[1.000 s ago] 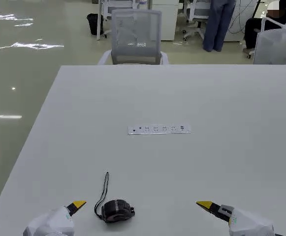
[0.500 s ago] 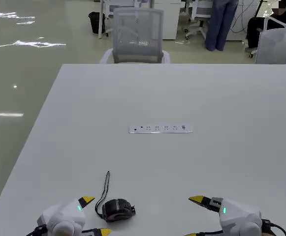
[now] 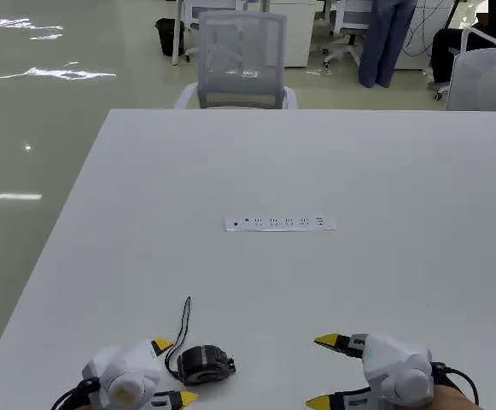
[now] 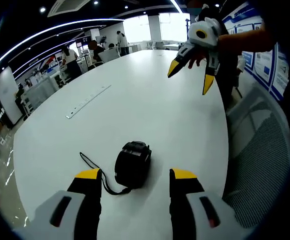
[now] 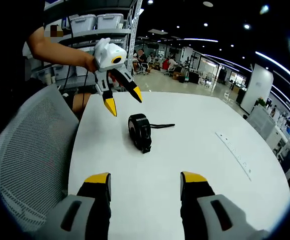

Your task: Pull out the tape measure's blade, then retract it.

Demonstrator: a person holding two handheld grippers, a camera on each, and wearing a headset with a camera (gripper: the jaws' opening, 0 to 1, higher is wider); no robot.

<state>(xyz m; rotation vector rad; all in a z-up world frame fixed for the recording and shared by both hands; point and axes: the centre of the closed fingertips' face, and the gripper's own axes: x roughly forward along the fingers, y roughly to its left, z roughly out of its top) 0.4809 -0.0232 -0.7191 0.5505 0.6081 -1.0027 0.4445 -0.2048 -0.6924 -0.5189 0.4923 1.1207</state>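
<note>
A black tape measure (image 3: 203, 364) stands on its edge near the front of the white table (image 3: 299, 171), its black wrist strap (image 3: 179, 329) trailing away from me. The blade is inside the case. My left gripper (image 3: 172, 371) is open just left of the case, not touching it. In the left gripper view the tape measure (image 4: 133, 164) sits just ahead of the gap between the yellow-tipped jaws (image 4: 136, 174). My right gripper (image 3: 323, 371) is open to the right, well apart from the tape measure (image 5: 140, 131), with nothing between the fingers (image 5: 145, 177).
A white power strip (image 3: 279, 224) lies flat in the middle of the table. A grey mesh chair (image 3: 239, 64) stands at the far edge. Another chair (image 3: 485, 77) stands at the far right, and a person (image 3: 384, 38) is on the floor beyond.
Both grippers have come up into view and moved inward towards the tape measure. The left one now sits close beside the case. The tape measure has not moved.
</note>
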